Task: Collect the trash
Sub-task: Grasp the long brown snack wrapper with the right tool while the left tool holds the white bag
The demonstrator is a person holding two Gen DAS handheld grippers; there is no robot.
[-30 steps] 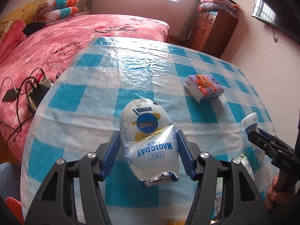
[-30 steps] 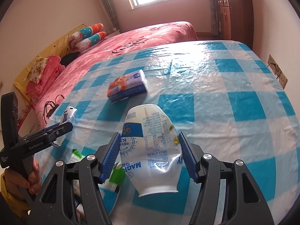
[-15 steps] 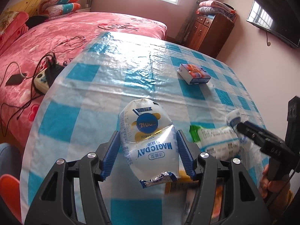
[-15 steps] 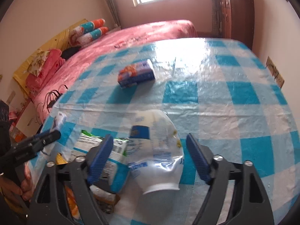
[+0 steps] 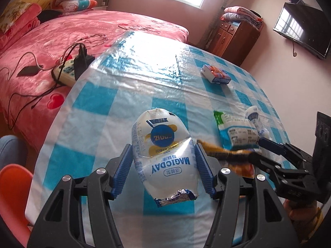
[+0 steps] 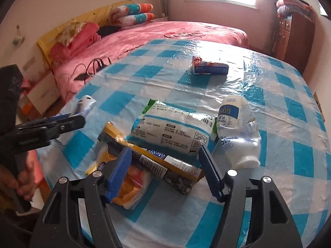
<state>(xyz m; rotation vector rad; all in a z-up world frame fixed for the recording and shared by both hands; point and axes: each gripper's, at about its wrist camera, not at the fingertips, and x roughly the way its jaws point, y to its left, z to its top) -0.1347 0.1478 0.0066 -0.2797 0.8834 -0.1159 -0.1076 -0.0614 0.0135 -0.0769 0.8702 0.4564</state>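
Note:
My left gripper (image 5: 163, 169) is shut on a white Magicday snack bag (image 5: 163, 153) and holds it above the checked table (image 5: 115, 103); it also shows in the right wrist view (image 6: 83, 110). My right gripper (image 6: 165, 171) is open and empty, over a pile of wrappers: a yellow-black packet (image 6: 157, 163), a white-green bag (image 6: 171, 132) and an orange wrapper (image 6: 132, 186). The white bag (image 6: 238, 130) it let go lies just right of the pile. The right gripper shows in the left wrist view (image 5: 260, 152).
A blue-orange tissue pack (image 6: 210, 68) lies farther back on the table. A pink bed (image 5: 62, 41) with a power strip and cables (image 5: 68, 70) stands to the left. A wooden cabinet (image 5: 233, 39) stands behind. An orange chair (image 5: 14, 194) is at lower left.
My right gripper opened and dropped its white bag onto the table beside the pile, then shifted left over the wrappers. My left gripper kept its bag and moved toward the pile.

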